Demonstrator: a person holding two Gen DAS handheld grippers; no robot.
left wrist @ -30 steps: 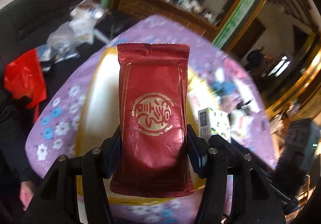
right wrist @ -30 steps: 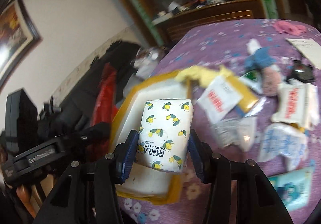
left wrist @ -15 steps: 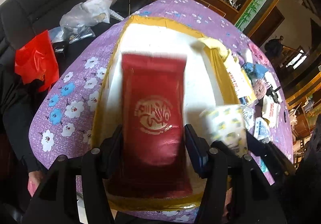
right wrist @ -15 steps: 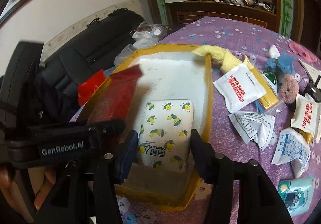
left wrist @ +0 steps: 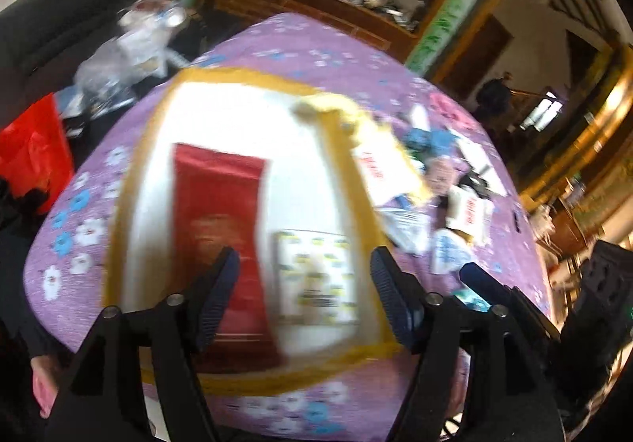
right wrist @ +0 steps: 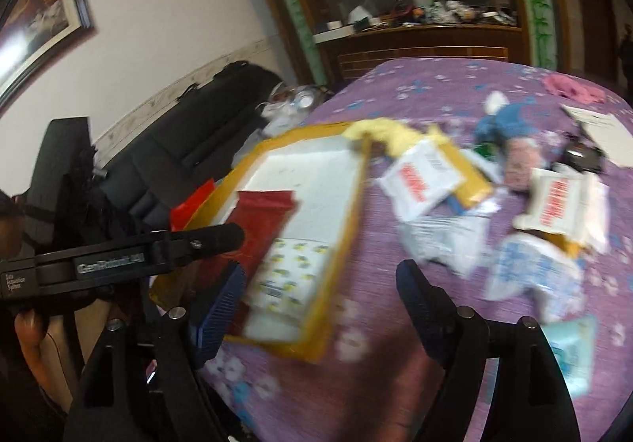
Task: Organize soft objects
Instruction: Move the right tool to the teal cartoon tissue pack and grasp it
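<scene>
Both frames motion-blurred. Left gripper (left wrist: 304,283): jaws have just been opening, now wide apart, nothing pressed between them. Red pack (left wrist: 221,212) lies flat in the white tray (left wrist: 296,149), toward its left side, long axis running away from the camera. Lemon-print pack (left wrist: 314,276) lies just beside it on the right, at the tray's near end; whether the two touch cannot be told. Right gripper (right wrist: 316,291): jaws have also just been opening, wide apart, empty; they hang over the tray's near right corner and the purple flowered cloth on the bench (right wrist: 395,382). Tray has a yellow rim. To its right on the cloth, a loose scatter: white packs with red print (right wrist: 419,181), a blue soft toy (right wrist: 510,121), a pale blue pack (right wrist: 526,272), a pink item (right wrist: 573,86) at the far edge.
</scene>
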